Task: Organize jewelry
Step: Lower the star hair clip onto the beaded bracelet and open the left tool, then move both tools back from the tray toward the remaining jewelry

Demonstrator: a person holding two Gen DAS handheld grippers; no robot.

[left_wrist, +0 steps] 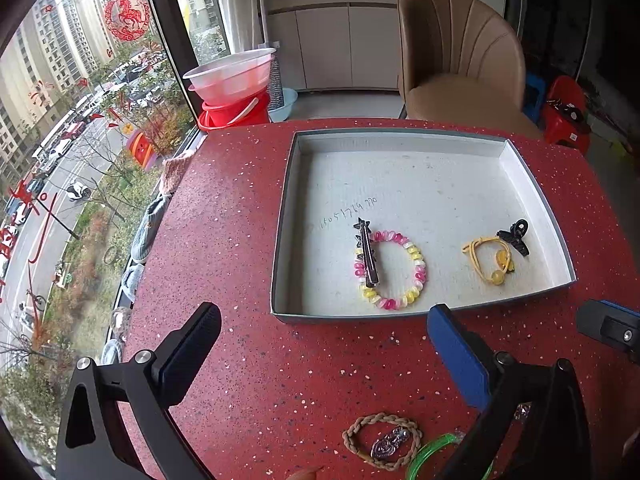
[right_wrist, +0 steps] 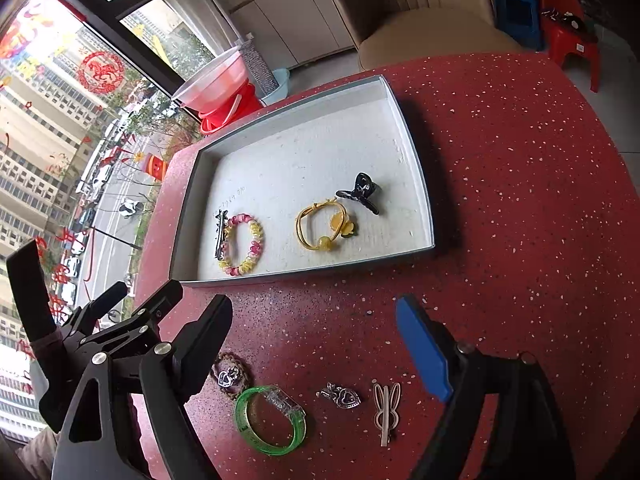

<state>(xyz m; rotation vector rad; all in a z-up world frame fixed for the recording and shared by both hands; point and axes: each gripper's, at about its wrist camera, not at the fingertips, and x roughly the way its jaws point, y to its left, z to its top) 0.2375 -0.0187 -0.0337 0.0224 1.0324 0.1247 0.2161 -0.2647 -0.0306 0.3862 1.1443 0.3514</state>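
left gripper [left_wrist: 324,344] wide, empty | right gripper [right_wrist: 316,326] wide, empty | green bangle [right_wrist: 271,420] at 6 o'clock of tray [right_wrist: 416,168]

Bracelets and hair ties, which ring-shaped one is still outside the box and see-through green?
The green plastic bangle, on the red table beside the brown braided hair tie; the beaded bracelet and yellow tie lie inside the box.

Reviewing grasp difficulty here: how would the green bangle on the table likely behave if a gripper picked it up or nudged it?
The green bangle looks like rigid translucent plastic, so it probably keeps its ring shape. Lying flat on the red table, it would likely slide, not roll. Its glossy surface may slip between fingers.
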